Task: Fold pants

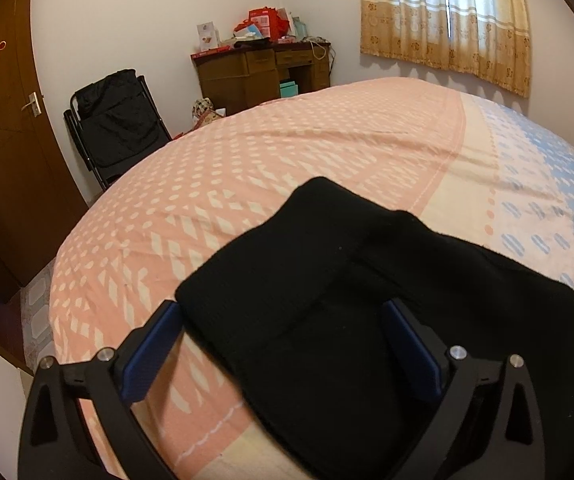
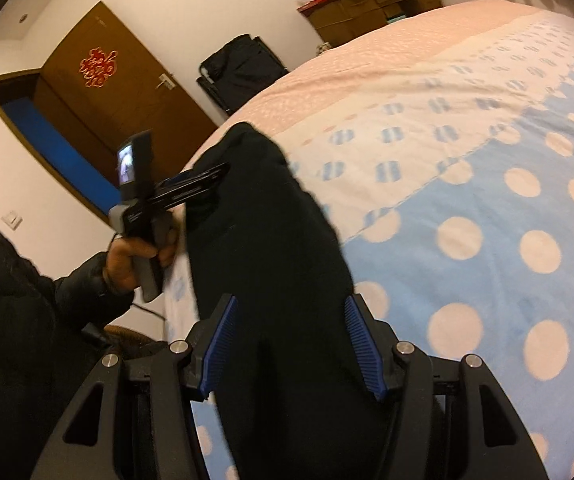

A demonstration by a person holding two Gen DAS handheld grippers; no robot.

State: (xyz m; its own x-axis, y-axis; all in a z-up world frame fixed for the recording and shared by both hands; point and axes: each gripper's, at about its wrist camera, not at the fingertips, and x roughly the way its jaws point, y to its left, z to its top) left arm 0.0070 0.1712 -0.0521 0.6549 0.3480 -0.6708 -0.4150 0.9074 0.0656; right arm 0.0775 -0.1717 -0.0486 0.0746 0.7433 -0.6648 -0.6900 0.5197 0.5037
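Note:
Black folded pants point(image 1: 327, 300) lie on the bed point(image 1: 287, 140), whose cover is pink with a blue part. My left gripper point(image 1: 281, 306) stands wide open over the pants' near left end, its blue pads point(image 1: 155, 352) clear of the cloth. In the right wrist view the pants point(image 2: 263, 220) run away from me along the bed's edge point(image 2: 487, 200). My right gripper point(image 2: 290, 300) is shut on their near end, and the cloth fills the gap between its pads point(image 2: 219, 352). A hand holds the left gripper point(image 2: 219, 176) at the pants' far end.
A brown door point(image 1: 3, 160) stands at the left, with a black folding chair point(image 1: 115, 120) beside it. A cluttered wooden desk point(image 1: 263, 72) is at the far wall and a curtained window point(image 1: 447, 20) at the right. A person's dark sleeve point(image 2: 27, 300) is at my left.

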